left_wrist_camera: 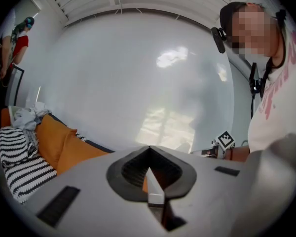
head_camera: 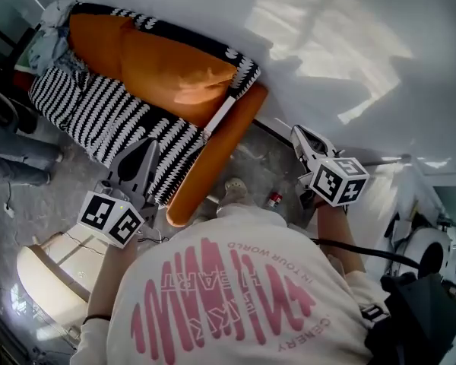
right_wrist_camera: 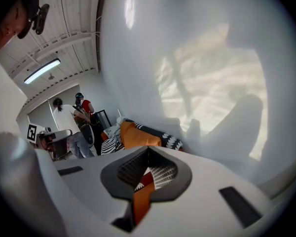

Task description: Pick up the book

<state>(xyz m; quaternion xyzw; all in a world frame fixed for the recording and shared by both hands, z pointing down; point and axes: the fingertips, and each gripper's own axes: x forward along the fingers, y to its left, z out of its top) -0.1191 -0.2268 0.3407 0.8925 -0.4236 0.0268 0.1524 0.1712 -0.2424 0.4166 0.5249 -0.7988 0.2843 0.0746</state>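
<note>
No book shows in any view. In the head view my left gripper [head_camera: 147,146] hovers over the black-and-white striped blanket [head_camera: 99,116] on the orange sofa [head_camera: 213,154], jaws together and empty. My right gripper [head_camera: 299,133] is held to the right of the sofa, close to the white wall, and its jaws look closed with nothing in them. In the left gripper view the gripper [left_wrist_camera: 149,148] points at the white wall, with the sofa [left_wrist_camera: 59,147] at lower left. In the right gripper view the gripper [right_wrist_camera: 148,148] faces the sofa [right_wrist_camera: 138,137] along the wall.
An orange cushion [head_camera: 167,67] and crumpled cloth [head_camera: 53,21] lie on the sofa. A small red can [head_camera: 273,199] stands on the floor by my shoe [head_camera: 234,188]. A cream seat [head_camera: 49,280] is at lower left. Other people stand beyond the sofa [right_wrist_camera: 64,115].
</note>
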